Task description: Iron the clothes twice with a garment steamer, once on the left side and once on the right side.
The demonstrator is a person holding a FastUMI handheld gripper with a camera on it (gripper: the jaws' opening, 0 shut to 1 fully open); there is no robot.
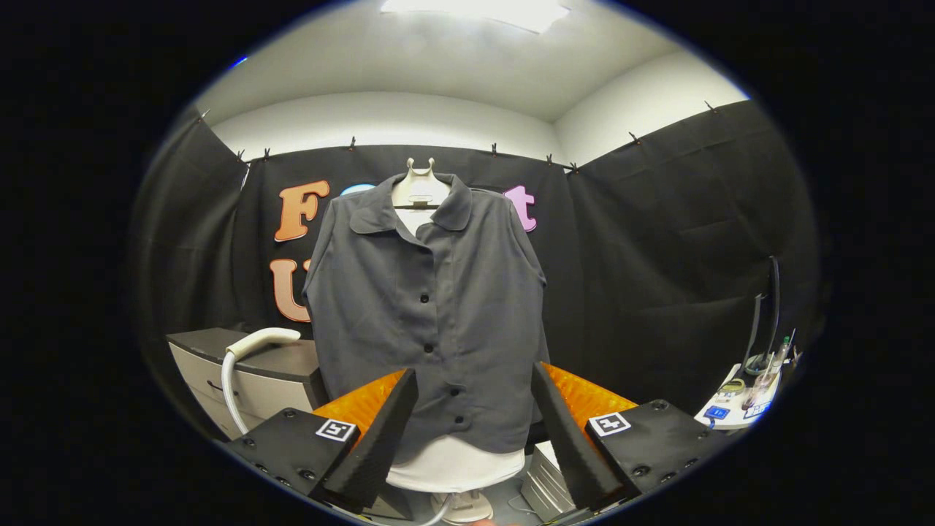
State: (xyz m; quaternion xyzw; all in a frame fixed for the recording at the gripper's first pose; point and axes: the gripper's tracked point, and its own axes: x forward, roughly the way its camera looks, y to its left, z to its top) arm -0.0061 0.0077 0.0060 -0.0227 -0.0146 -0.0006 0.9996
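A dark grey sleeveless button-up shirt (431,307) hangs on a white mannequin torso (454,466) straight ahead, beyond my fingers. The garment steamer's white handle (261,340) and its pale hose (231,387) rest on the cabinet to the shirt's left, beyond my left finger. My gripper (475,380) stands open, with its two black fingers (383,427) wide apart on either side of the shirt's lower hem. Nothing is between them.
A grey-topped white cabinet (241,369) stands at the left under the steamer handle. At the right, a small white table (738,409) carries a few small devices and a black stand. A pale box (544,482) sits on the floor by the mannequin's base (460,505).
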